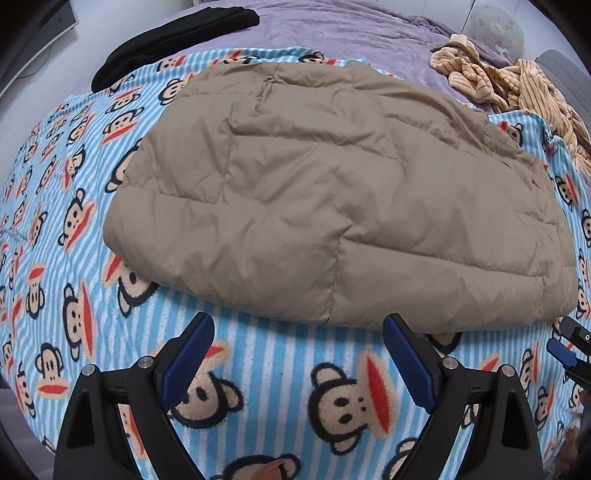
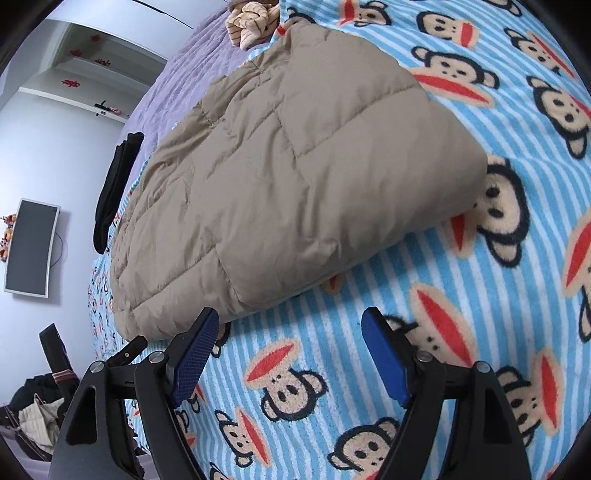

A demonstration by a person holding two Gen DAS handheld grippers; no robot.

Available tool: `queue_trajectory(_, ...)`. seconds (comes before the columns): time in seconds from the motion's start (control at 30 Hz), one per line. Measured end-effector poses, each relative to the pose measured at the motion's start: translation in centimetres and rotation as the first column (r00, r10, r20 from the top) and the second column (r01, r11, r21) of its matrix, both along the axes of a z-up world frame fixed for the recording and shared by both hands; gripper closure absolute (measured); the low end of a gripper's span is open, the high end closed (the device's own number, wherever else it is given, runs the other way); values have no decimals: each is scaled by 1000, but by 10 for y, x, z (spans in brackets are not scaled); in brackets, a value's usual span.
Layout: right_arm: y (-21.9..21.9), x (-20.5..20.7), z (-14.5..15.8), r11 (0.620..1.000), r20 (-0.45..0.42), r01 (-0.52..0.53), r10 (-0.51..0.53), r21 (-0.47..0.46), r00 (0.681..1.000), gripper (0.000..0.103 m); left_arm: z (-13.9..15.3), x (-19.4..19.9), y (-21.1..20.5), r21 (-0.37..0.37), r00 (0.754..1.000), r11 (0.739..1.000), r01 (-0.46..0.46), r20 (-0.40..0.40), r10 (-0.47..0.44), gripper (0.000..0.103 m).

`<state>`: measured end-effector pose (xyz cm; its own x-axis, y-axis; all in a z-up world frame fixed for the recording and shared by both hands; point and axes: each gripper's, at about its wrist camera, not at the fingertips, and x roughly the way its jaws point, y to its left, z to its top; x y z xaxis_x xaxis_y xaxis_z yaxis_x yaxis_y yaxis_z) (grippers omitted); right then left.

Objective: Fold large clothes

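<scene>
There is one big tan puffy jacket and it lies folded into a thick pad on one blue striped blanket with monkey faces all over it. The blanket is spread on a bed with a purple cover.

There are two hand-held grippers. The left hand-held gripper is wide open and holds nothing. Its two blue fingers point at the near edge of the jacket and hang just in front of it, over the blanket. The right hand-held gripper is wide open too and holds nothing. Its left finger is just beside the near corner of the jacket, and its right finger is over bare blanket. In the left view, a bit of the right hand-held gripper shows at the right edge, near the jacket's corner.

Around the jacket there is one black piece of clothing at the far side of the bed. One tan striped fluffy cloth lies in a heap at another far corner. One dark screen hangs on the wall. More clothes sit in a pile down low beside the bed. Nothing lies between the grippers and the jacket.
</scene>
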<state>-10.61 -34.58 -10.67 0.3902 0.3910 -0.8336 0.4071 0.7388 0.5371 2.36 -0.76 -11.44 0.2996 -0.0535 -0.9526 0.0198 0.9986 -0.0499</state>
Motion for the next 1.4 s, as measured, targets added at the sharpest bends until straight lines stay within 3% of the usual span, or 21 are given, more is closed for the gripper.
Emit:
queue_trajectory(0.07,4,-5,-5,1000,-16,9,-9,20,1000,11,0,-5,7,-22,1000,1000,-2,7,2,10)
queue_trajectory(0.3,16,-15,-3,998,-3,42,-41,48,999,11,-3,-14,42,-99,998,993,-63,-13,62,10)
queue_trajectory(0.37,17,-14,-3,997,4,47,-47,61,999,0,-8,-14,53,-134,996,987,-90,-39,85,10)
queue_trajectory(0.4,18,-13,-4,996,10,51,-51,71,999,0,-12,-14,59,-166,994,981,-99,-57,90,10)
queue_trajectory(0.5,25,-12,-8,994,1,47,-48,99,999,0,-19,-17,74,-272,989,952,-144,-85,125,10)
queue_trajectory(0.67,27,-7,-19,987,-40,51,-45,151,998,0,-25,-17,97,-433,977,875,-214,-95,192,10)
queue_trajectory(0.83,16,-3,-27,973,-46,85,-77,213,996,0,-41,-7,117,-524,956,800,-293,-143,256,10)
queue_trajectory(1.03,1,9,-34,959,-21,127,-126,253,992,0,-65,6,123,-597,944,732,-329,-189,270,10)
queue_trajectory(1.17,-9,21,-43,936,-9,170,-176,307,984,0,-68,31,124,-622,941,710,-332,-165,295,10)
queue_trajectory(1.27,-14,34,-47,929,7,176,-189,324,982,0,-65,54,124,-629,942,708,-322,-140,304,10)
queue_trajectory(1.4,-20,55,-50,917,31,180,-204,356,979,0,-73,80,122,-637,934,688,-346,-164,318,10)
